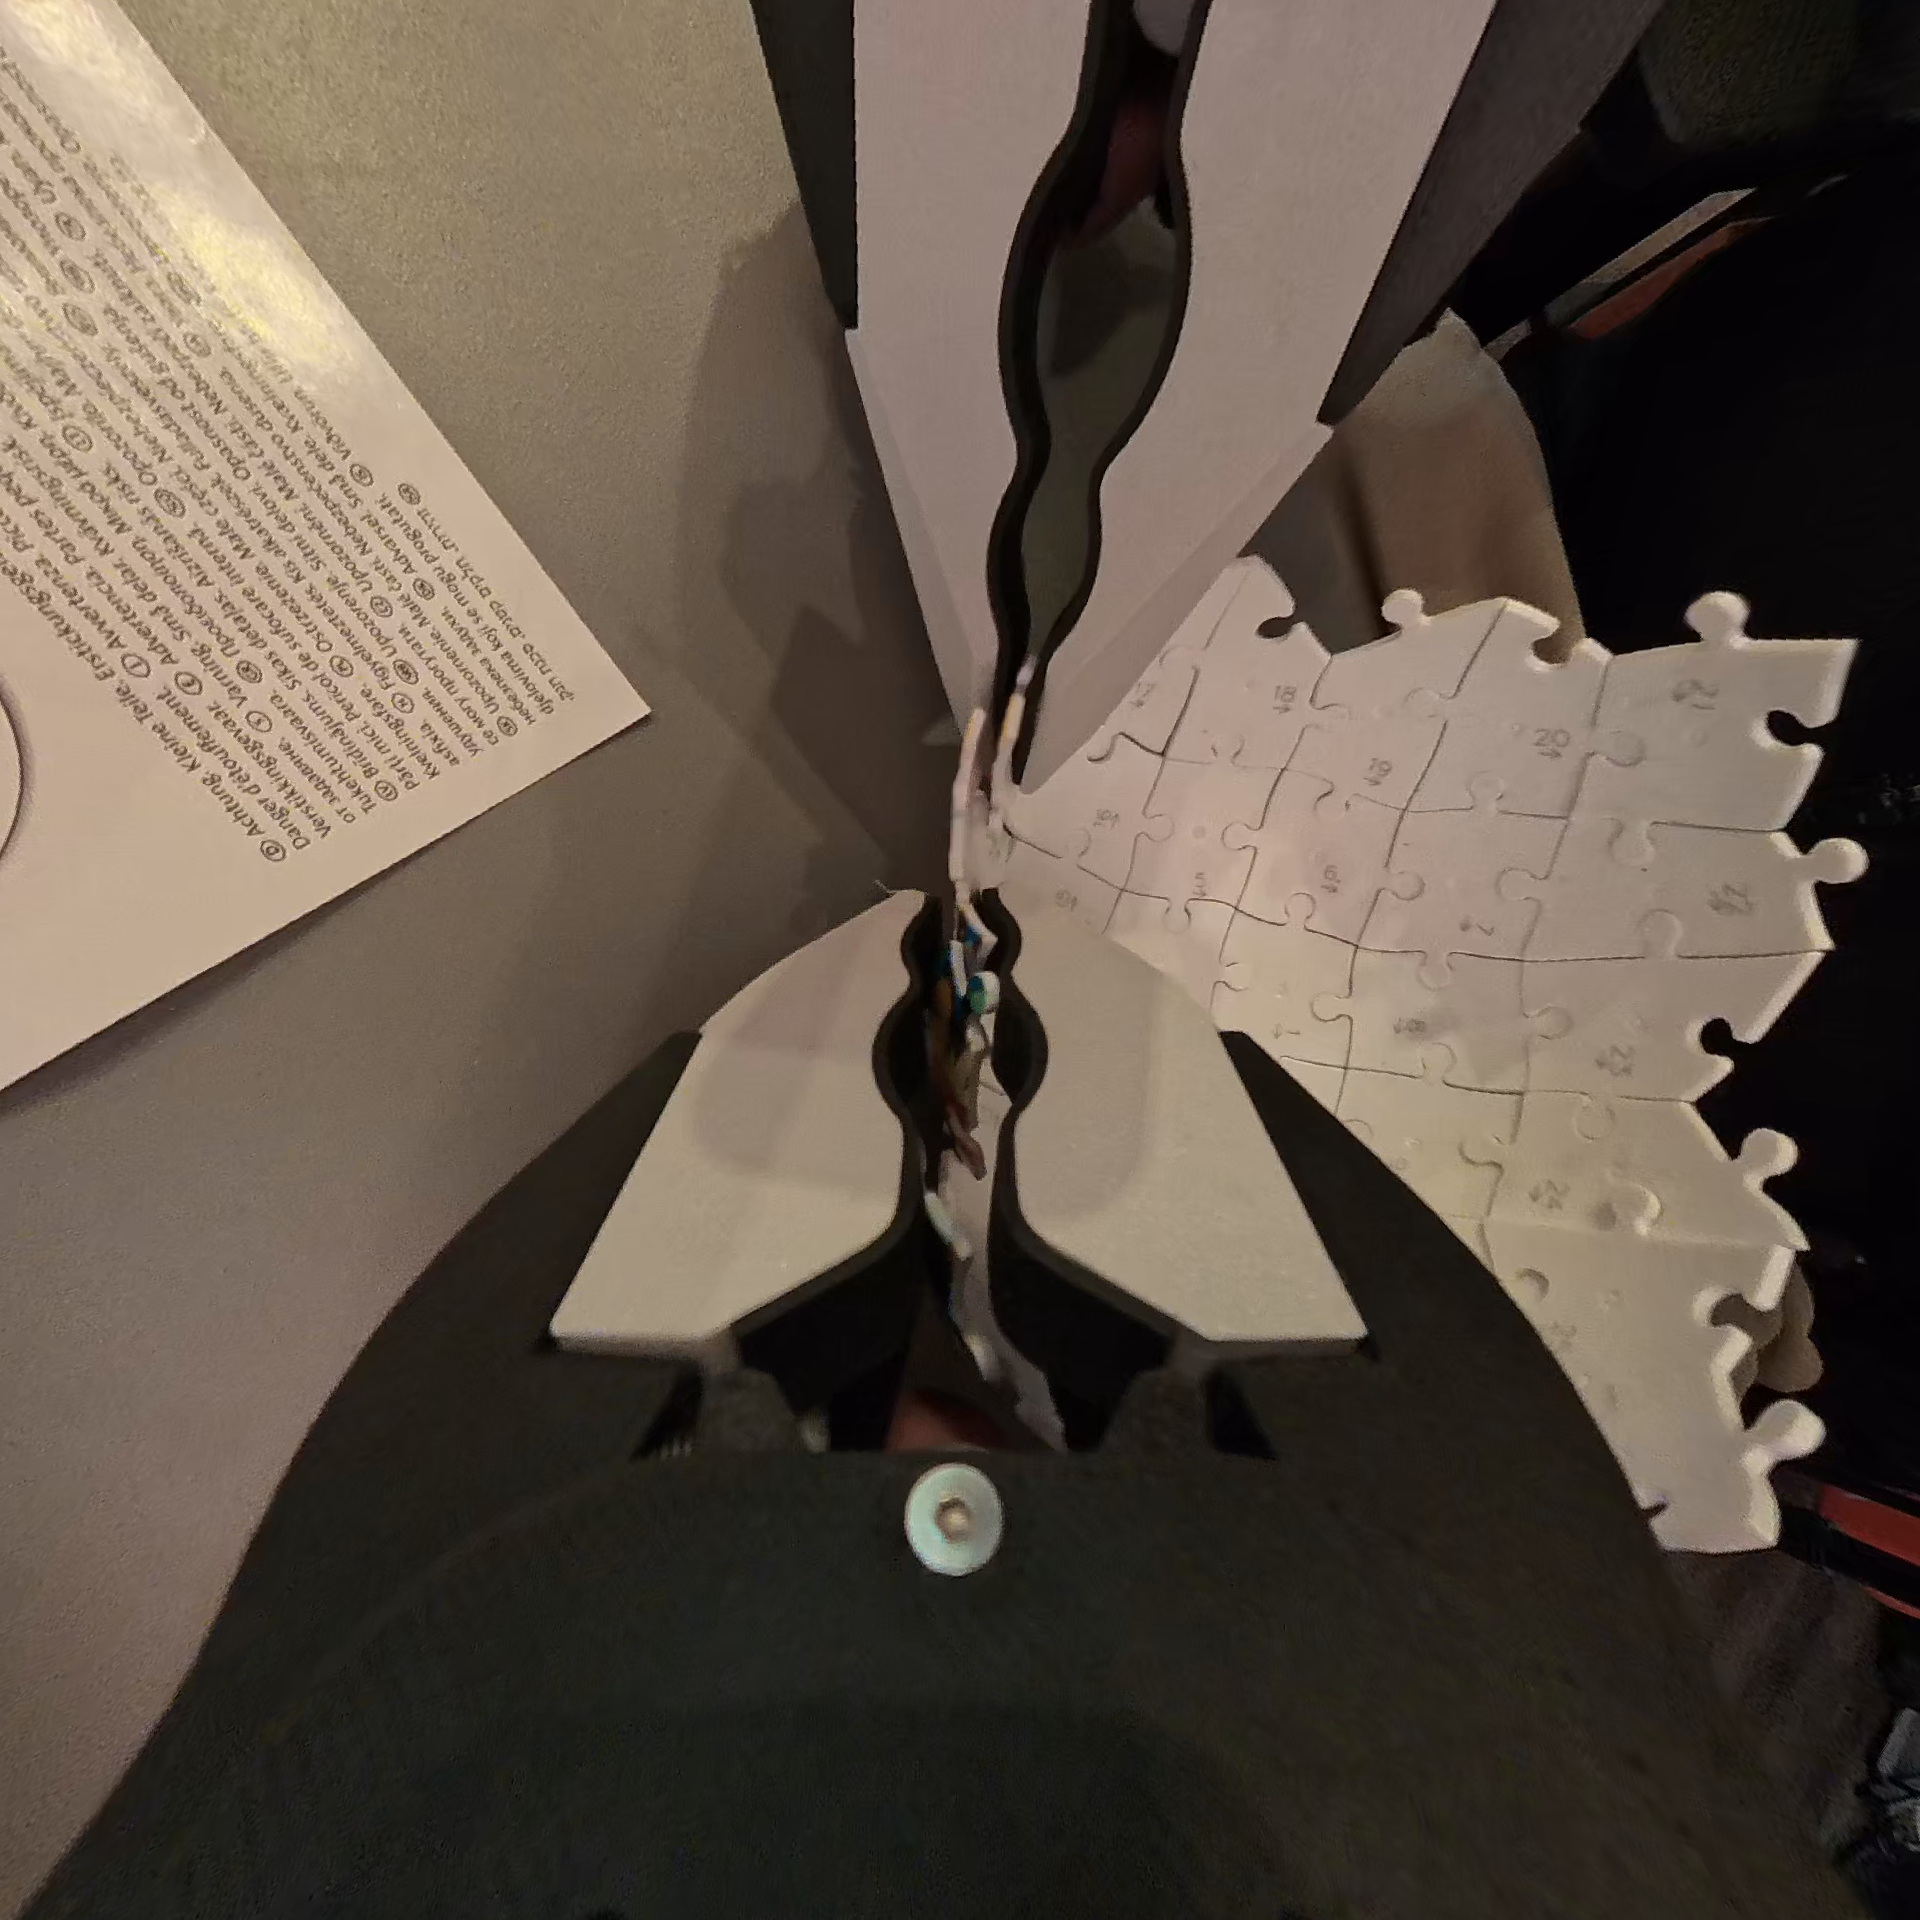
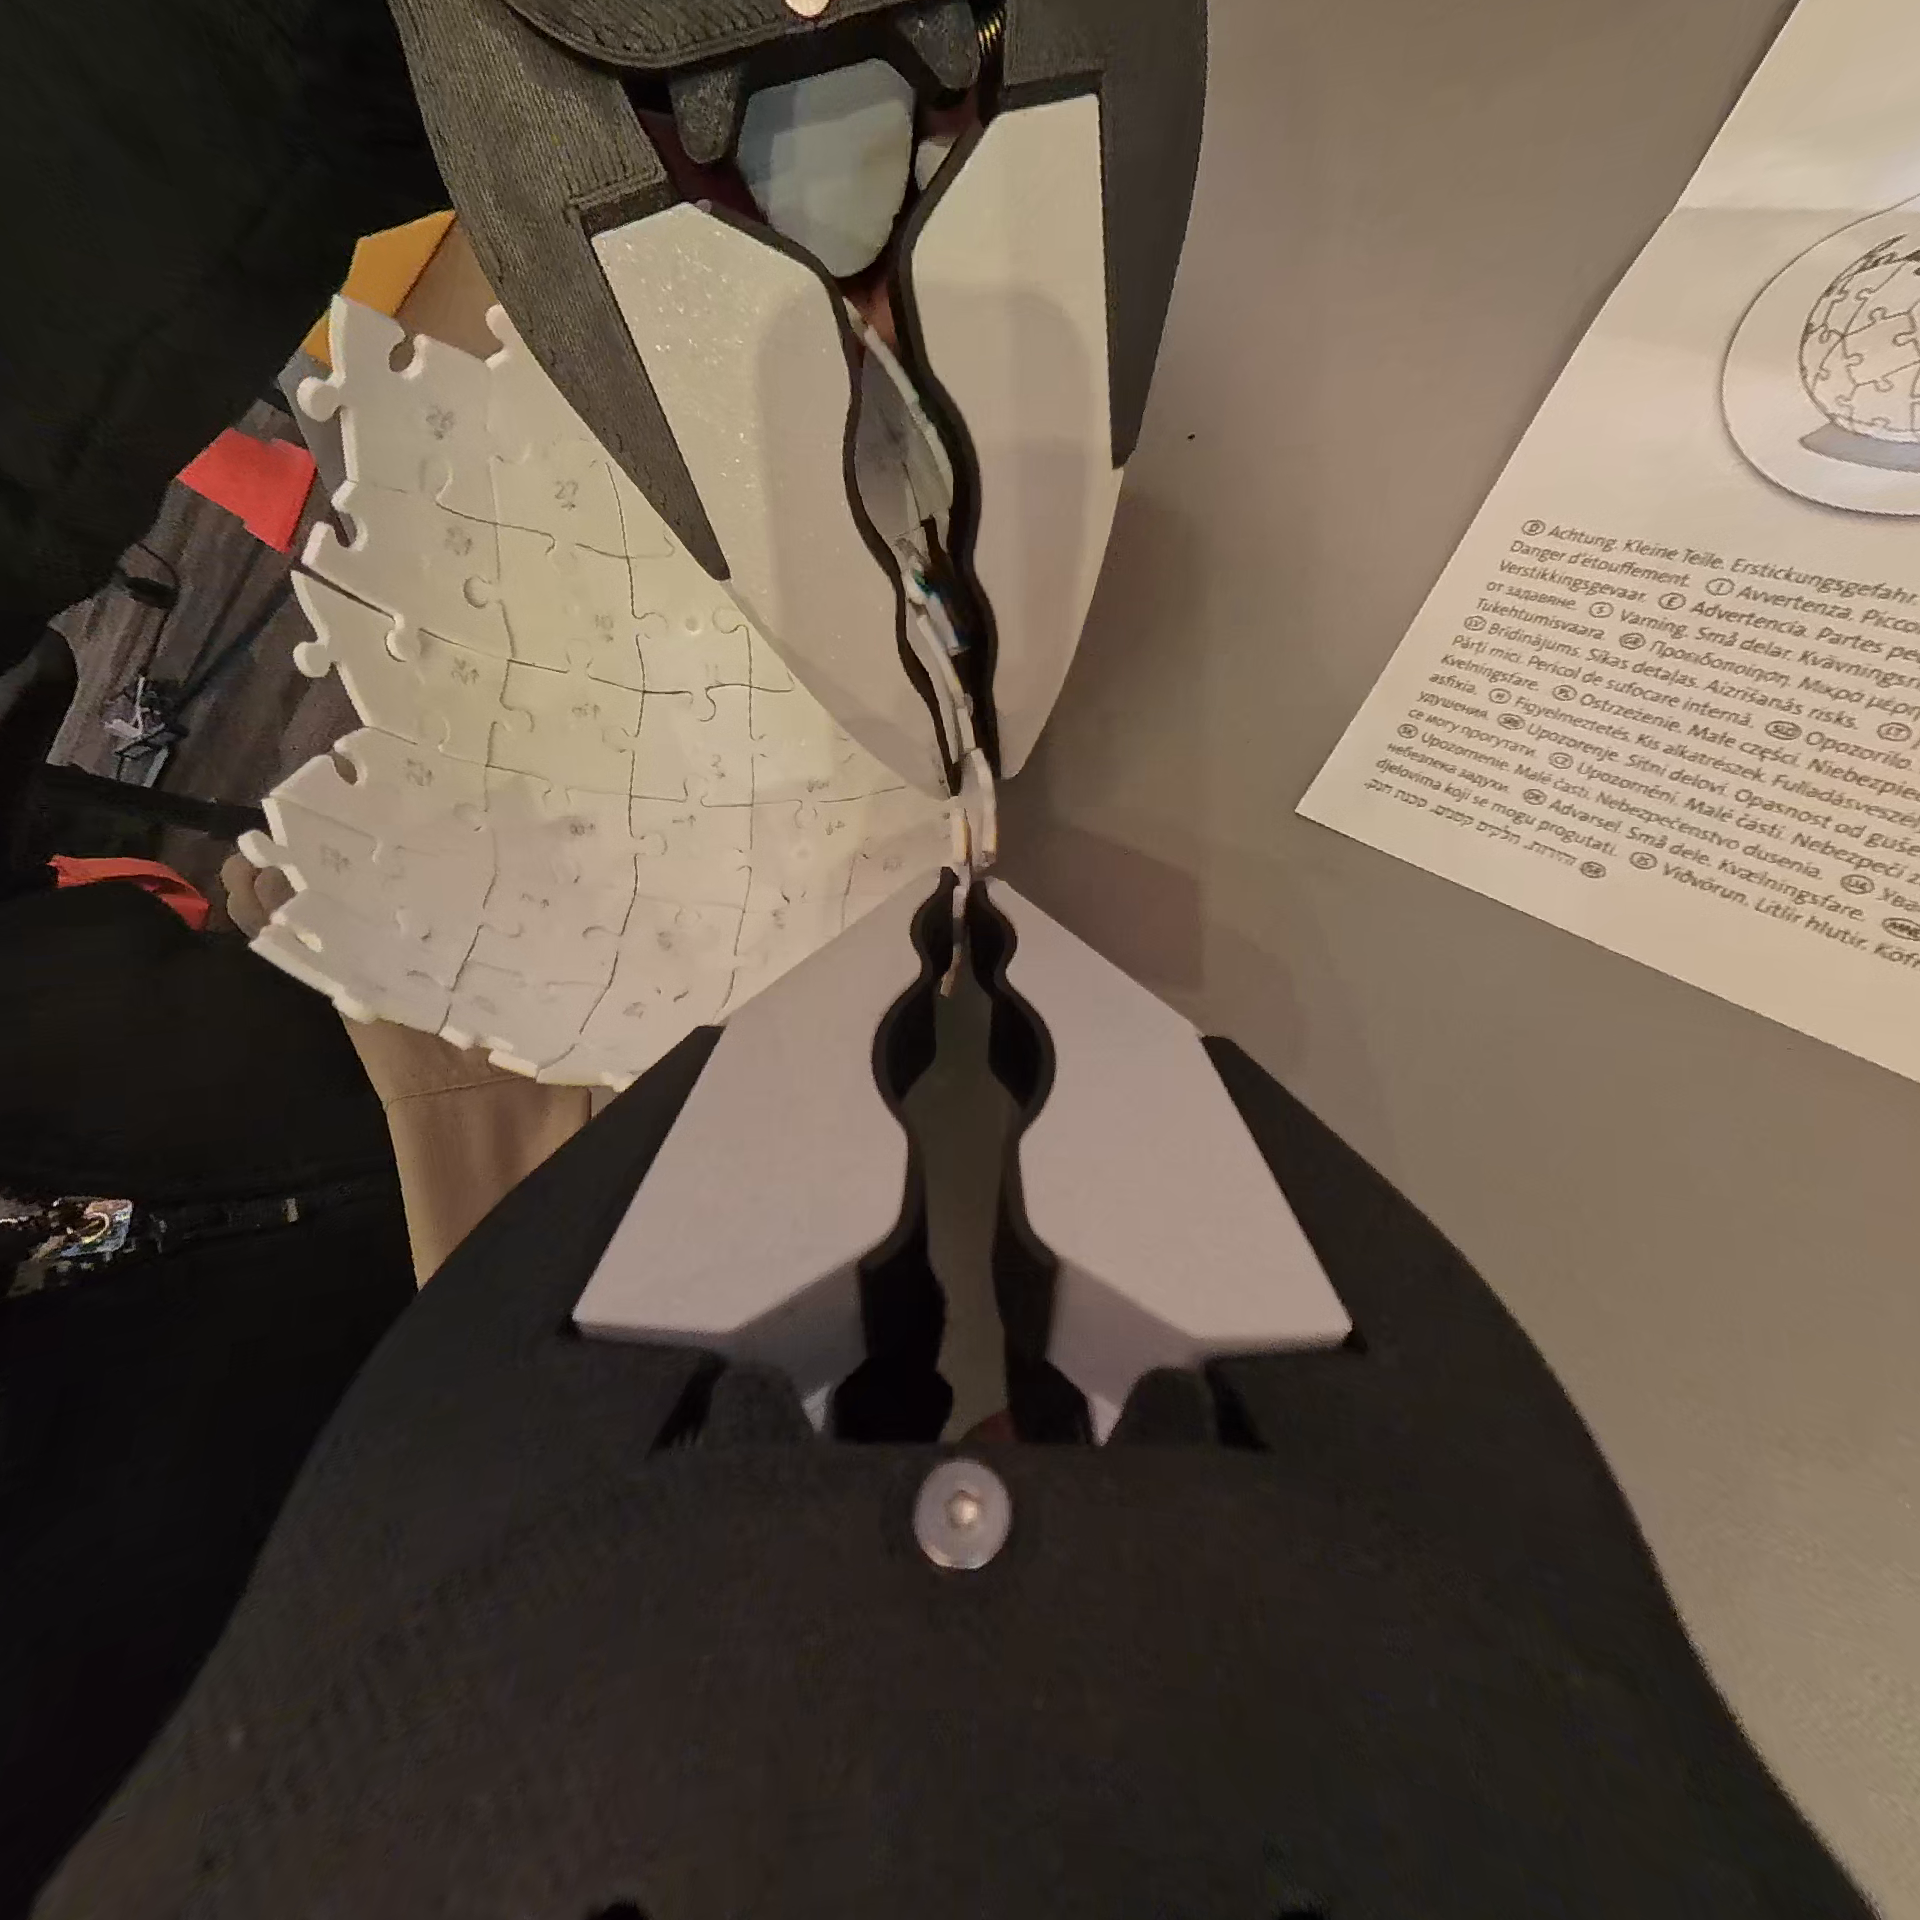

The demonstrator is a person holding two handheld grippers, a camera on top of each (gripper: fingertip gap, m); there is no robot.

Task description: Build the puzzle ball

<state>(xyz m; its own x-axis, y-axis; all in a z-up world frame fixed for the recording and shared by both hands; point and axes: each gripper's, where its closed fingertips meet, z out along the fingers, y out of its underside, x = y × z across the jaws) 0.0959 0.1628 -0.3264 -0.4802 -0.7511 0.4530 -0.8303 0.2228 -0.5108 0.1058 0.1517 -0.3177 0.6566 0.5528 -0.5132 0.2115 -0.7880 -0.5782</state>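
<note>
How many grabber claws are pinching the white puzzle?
2. The left gripper and the right gripper meet tip to tip, both clamped on one edge of the curved puzzle shell, above the grey table. The paper leaflet lies beside them.

**Half-built puzzle ball, seen edge-on and from inside**

The puzzle ball (image 1: 1455, 935) is a partly assembled curved shell of interlocked white pieces, its inner face showing small printed numbers and arrows. The seams form a grid of curved rows narrowing toward one end. Its free border is ragged with knobs and sockets where no pieces are joined. In the right wrist view the shell (image 2: 540, 790) bulges like a shallow bowl, off the tabletop. One edge of it runs edge-on through the middle of both views; there, slivers of a coloured outer face show at the rim, blurred.
</note>
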